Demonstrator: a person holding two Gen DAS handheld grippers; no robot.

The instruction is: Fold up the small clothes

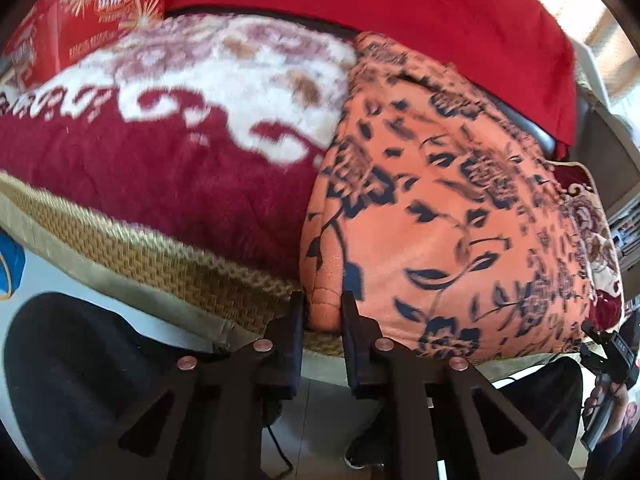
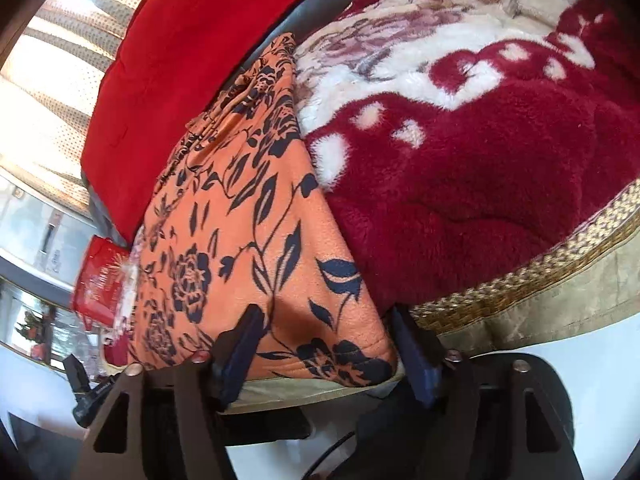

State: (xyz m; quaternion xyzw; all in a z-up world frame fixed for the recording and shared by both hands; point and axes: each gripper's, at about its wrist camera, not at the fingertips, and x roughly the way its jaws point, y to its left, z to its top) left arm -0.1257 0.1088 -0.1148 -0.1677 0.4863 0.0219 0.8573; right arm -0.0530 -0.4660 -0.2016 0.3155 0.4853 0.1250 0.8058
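Note:
An orange garment with a dark floral print lies on a dark red and white plush blanket. My left gripper is shut on the garment's near left corner at the blanket's edge. In the right wrist view the same orange garment lies lengthwise, its near edge between my fingers. My right gripper is open, one finger resting on top of the cloth and the other beside its right corner. The right gripper also shows small at the right edge of the left wrist view.
A woven tan border runs along the blanket's near edge. A bright red cloth lies behind the garment. A red printed packet sits at the far left, and it also shows in the right wrist view. White floor lies below.

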